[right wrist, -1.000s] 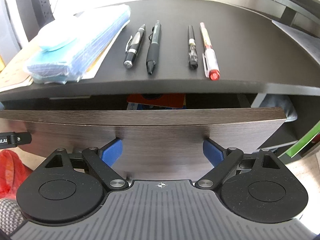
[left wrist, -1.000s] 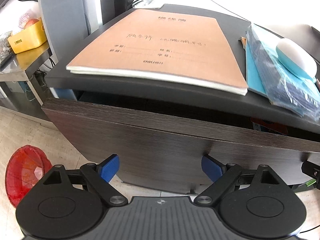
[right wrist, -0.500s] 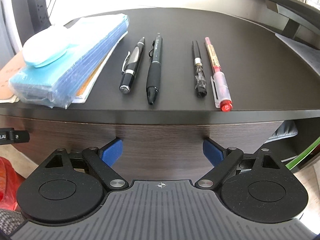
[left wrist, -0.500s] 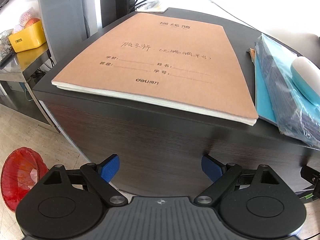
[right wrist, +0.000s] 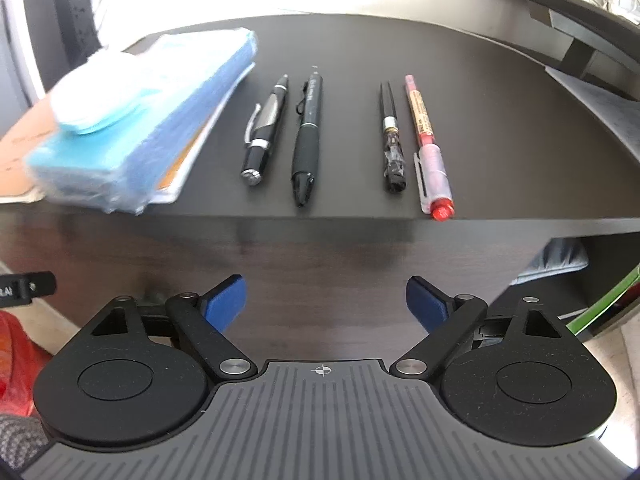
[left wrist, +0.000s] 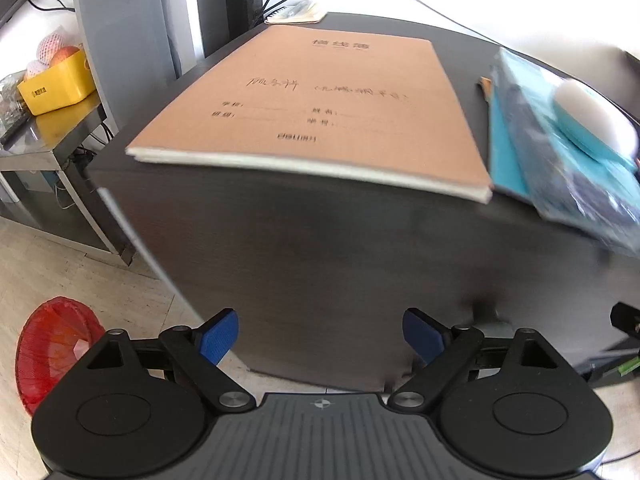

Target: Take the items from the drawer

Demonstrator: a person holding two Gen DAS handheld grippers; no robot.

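Observation:
The dark wooden drawer front (left wrist: 340, 264) stands flush under the desk top and also shows in the right wrist view (right wrist: 320, 264). My left gripper (left wrist: 320, 334) is open and empty, close in front of it. My right gripper (right wrist: 326, 300) is open and empty, also against the front. On the desk top lie a brown notebook (left wrist: 320, 108), a blue plastic-wrapped pack (right wrist: 152, 120) with a white and blue oval object (right wrist: 96, 96) on it, and several pens (right wrist: 306, 136), one with a red cap (right wrist: 430, 148).
A red mesh bin (left wrist: 56, 344) stands on the floor at the left. A metal side table (left wrist: 48, 148) carries a yellow box (left wrist: 56, 84). A grey column (left wrist: 124, 36) rises behind. A green-edged item (right wrist: 600, 304) sits low on the right.
The drawer was partly open one second ago and is now shut flush. Both grippers moved forward with the drawer front and stayed open.

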